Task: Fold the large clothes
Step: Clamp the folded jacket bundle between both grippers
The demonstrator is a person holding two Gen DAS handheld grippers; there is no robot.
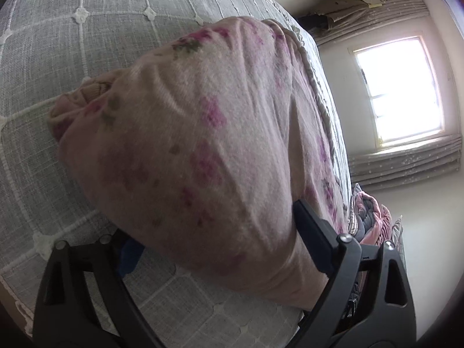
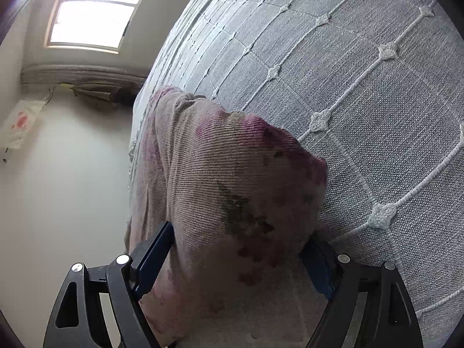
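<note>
A pale pink garment with a pink and green floral print lies bunched on the grey quilted bedspread. My left gripper has its jaws wide apart with a thick fold of the garment between them. In the right wrist view the same garment fills the space between the wide-apart jaws of my right gripper. One blue finger pad sits against the cloth by the bedspread. The fingertips are partly hidden by cloth.
The bed's edge runs beside the garment. A pile of other clothes lies past the edge. A bright window and grey curtains are on the far wall, also in the right wrist view.
</note>
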